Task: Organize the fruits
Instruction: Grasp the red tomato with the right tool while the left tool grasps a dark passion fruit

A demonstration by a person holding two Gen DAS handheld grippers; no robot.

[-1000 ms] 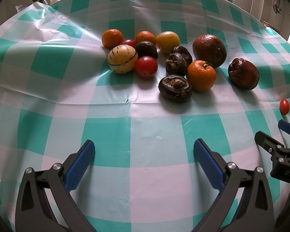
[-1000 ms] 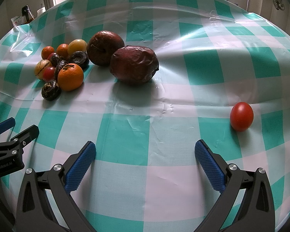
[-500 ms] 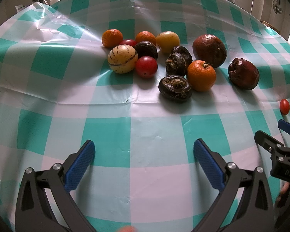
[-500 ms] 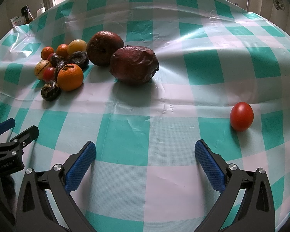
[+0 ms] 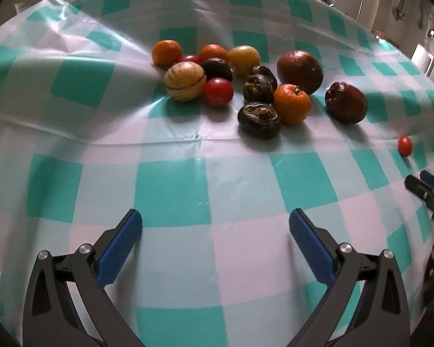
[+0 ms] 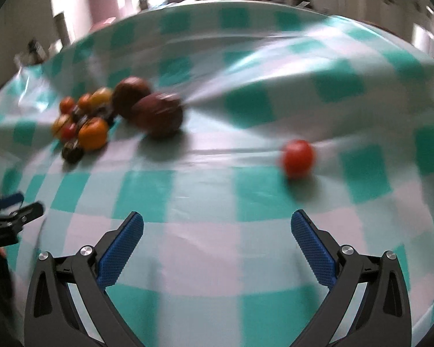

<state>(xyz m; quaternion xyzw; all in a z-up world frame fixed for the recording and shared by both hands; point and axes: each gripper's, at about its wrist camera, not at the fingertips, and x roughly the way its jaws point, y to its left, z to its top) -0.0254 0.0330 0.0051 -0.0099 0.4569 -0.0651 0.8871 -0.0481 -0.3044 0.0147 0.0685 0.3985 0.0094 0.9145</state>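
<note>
Both jaws stand spread wide with nothing between them: the left gripper (image 5: 215,225) and the right gripper (image 6: 217,228) each hover over bare teal-and-white checked plastic tablecloth (image 5: 170,185), blue ribbed pads (image 5: 120,247) facing inward.

Toward the far middle of the tablecloth sits a tight cluster of fruit. At its left end a small orange mandarin (image 5: 166,53) lies just behind a pale yellow round melon with dark stripes (image 5: 184,84), which touches a red tomato (image 5: 218,92). Behind these are a second red tomato (image 5: 190,58), another orange mandarin (image 5: 214,52), a dark purple round fruit (image 5: 217,68) and a smooth yellow round fruit (image 5: 244,59). 3 wrinkled dark brown fruits (image 5: 259,119) sit beside a stemmed orange mandarin (image 5: 292,103), with a large brownish-red round fruit (image 5: 299,72) behind it. A wrinkled dark red apple (image 5: 346,102) lies just right of the cluster, slightly apart.

1 small red cherry tomato (image 6: 298,158) lies alone, well apart, toward the right edge; the right wrist view is blurred, so it seems to sit ahead and slightly right of the right gripper
</note>
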